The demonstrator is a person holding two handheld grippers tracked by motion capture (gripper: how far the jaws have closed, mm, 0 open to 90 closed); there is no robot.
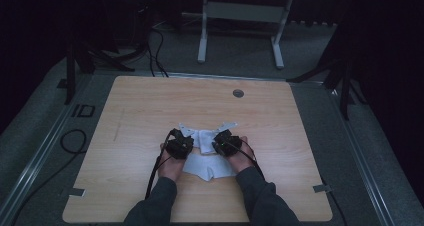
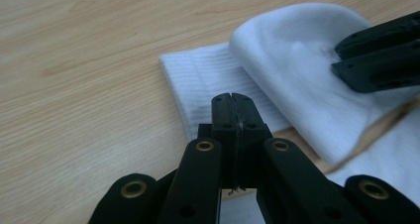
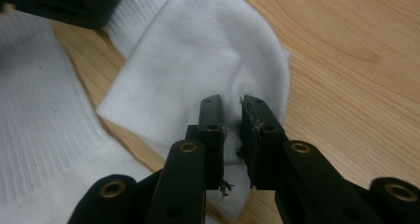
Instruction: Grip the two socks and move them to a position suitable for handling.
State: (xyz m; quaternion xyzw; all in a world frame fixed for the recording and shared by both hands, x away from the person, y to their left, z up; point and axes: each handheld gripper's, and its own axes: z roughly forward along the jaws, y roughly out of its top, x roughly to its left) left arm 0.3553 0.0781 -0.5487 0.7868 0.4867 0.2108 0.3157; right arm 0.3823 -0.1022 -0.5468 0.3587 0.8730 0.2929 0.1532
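On the wooden tabletop [image 1: 150, 111] in the high view, the left gripper [image 1: 183, 143] and right gripper [image 1: 223, 141] meet over a white sock [image 1: 207, 167] lying near the person's edge. In the left gripper view the jaws are pressed together with no cloth visibly between them, the ribbed cuff [image 2: 198, 85] just beyond, so they should probably part before reaching for it. In the right gripper view the jaws stand slightly apart astride a fold, whether gripping cannot be told; closing squarely would likely hold best.
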